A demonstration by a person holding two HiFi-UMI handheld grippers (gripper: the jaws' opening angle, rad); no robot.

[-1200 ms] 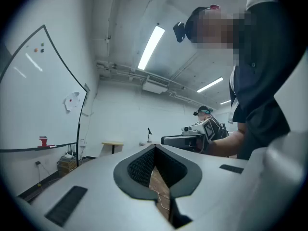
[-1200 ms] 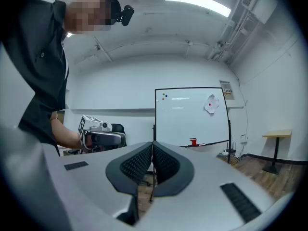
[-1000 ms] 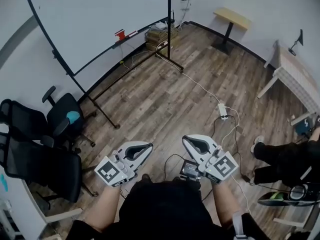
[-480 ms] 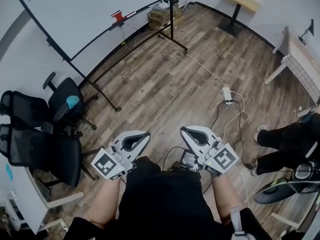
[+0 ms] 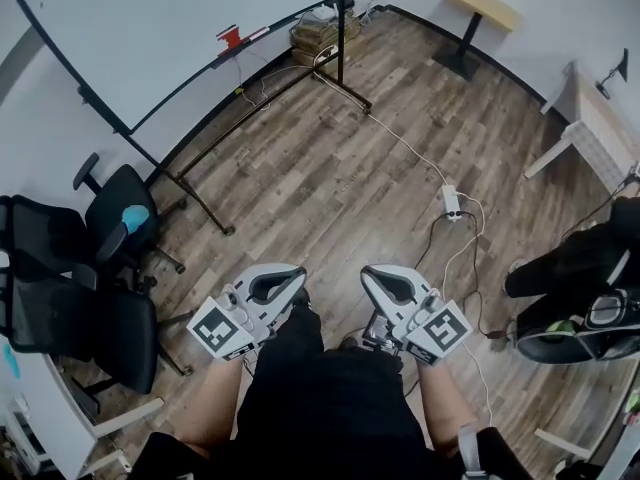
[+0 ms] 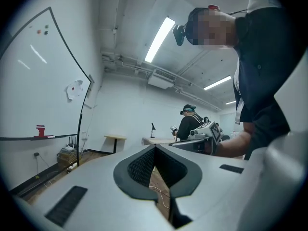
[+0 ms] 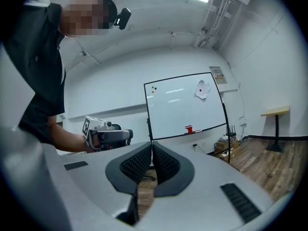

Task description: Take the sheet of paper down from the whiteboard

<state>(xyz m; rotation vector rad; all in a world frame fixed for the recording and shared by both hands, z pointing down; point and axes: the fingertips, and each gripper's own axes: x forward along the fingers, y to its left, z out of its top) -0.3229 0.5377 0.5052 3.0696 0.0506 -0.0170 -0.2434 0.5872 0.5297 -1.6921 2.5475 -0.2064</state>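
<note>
White paper sheet (image 7: 202,89) hangs high on the whiteboard (image 5: 150,28), well across the wooden floor (image 5: 330,168) from us. Our left gripper (image 5: 272,284) and right gripper (image 5: 392,286) sit level at our waist, both pinched closed around nothing. We judge this the approach step. Next we must walk up, raise a gripper and open it.

I saw a wood-plank floor (image 5: 330,188) under pale walls (image 5: 570,8). Black office chairs (image 5: 75,313) stood at the left, and a small wooden table (image 5: 483,6) stood by the far wall. A white power strip (image 5: 451,203) lay on the boards, and a strip light (image 6: 159,38) glowed overhead.
</note>
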